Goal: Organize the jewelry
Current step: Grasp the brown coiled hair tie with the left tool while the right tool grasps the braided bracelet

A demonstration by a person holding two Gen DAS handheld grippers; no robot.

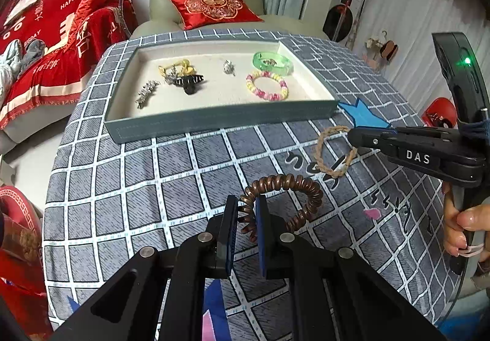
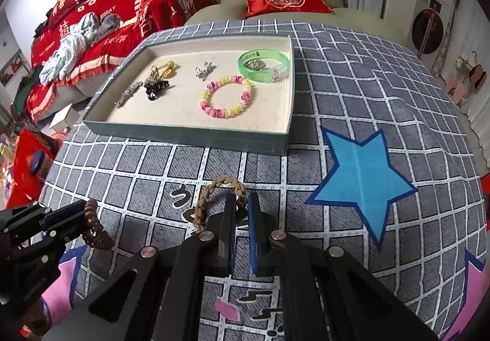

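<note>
Coil bracelet [image 1: 284,203] pinched in left claw [image 1: 248,212], above tablecloth [image 1: 137,187].

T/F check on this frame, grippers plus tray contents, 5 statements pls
1. The left gripper is shut on the brown spiral hair tie. True.
2. The right gripper is open over the blue star. False: it is shut on the tan braided band; the blue star is a print on the tablecloth, off to the side in the right wrist view.
3. The pink and yellow bead bracelet lies inside the tray. True.
4. The green bangle lies on the tablecloth outside the tray. False: it lies in the tray, near a far corner.
5. The black claw clip is in the left gripper. False: it lies in the tray.
</note>
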